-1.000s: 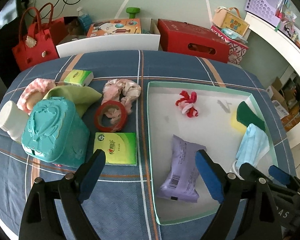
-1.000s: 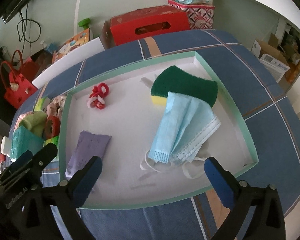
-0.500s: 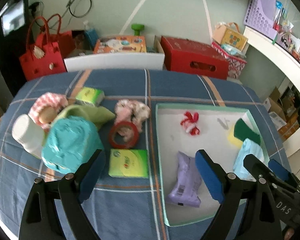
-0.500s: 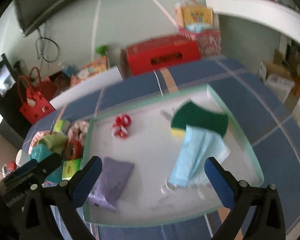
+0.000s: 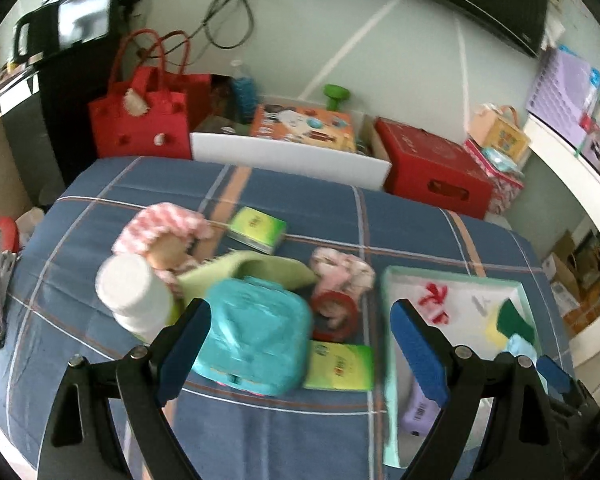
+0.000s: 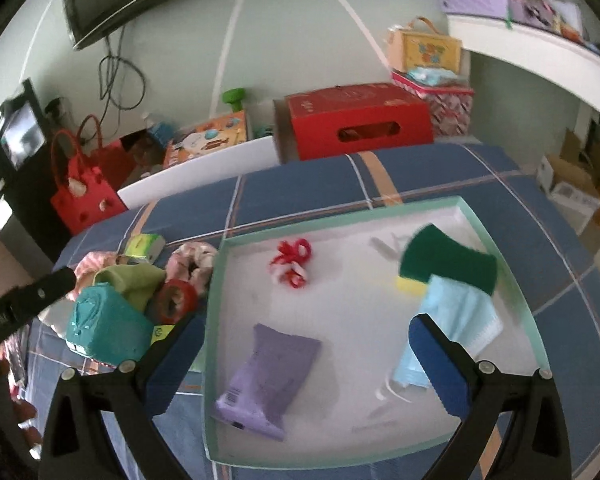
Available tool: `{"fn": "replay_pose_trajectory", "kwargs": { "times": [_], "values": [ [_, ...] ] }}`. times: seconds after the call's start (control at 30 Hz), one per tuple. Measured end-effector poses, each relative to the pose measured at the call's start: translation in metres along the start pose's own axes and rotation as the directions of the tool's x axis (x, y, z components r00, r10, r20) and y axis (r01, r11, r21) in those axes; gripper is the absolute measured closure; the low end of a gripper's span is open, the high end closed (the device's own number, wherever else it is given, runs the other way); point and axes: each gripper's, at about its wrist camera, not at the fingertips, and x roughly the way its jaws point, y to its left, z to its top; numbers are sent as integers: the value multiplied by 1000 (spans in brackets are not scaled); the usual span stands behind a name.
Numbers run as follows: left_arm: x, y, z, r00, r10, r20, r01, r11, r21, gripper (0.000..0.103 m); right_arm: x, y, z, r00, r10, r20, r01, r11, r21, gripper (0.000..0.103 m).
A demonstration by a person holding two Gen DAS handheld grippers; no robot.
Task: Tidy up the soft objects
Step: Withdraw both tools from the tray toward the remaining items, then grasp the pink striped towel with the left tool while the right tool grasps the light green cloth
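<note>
A mint-rimmed white tray (image 6: 216, 280) holds a red-white scrunchie (image 6: 292, 260), a purple tissue pack (image 6: 268, 376), a green-yellow sponge (image 6: 444, 260) and a blue face mask (image 6: 452, 320). Left of it lie a pink scrunchie (image 5: 340, 268), a green cloth (image 5: 260, 270), two green tissue packs (image 5: 338, 366) (image 5: 256, 228) and a pink-checked soft item (image 5: 160, 226). My left gripper (image 5: 300, 352) is open and empty, raised over the teal box (image 5: 256, 344). My right gripper (image 6: 300, 368) is open and empty, raised above the tray's near side.
A teal plastic box, a red tape roll (image 5: 334, 314) and a white bottle (image 5: 134, 292) sit among the soft items on the blue checked cloth (image 5: 284, 436). Red boxes (image 6: 356, 120) and a red bag (image 5: 140, 124) stand behind the table.
Both grippers have lifted and pulled back from the table. The left view has swung left, from over the tray edge towards the teal box. Both stay open and empty.
</note>
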Motion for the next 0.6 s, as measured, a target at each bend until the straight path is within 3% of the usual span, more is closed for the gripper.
{"fn": "replay_pose_trajectory", "kwargs": {
  "times": [0.3, 0.6],
  "values": [
    [-17, 69, 36, 995, 77, 68, -72, 994, -85, 12, -4, 51, 32, 999, 52, 17, -50, 997, -59, 0],
    [-2, 138, 51, 991, 136, 13, -132, 975, -179, 12, 6, 102, 57, 995, 98, -15, -99, 990, -98, 0]
  ]
}}
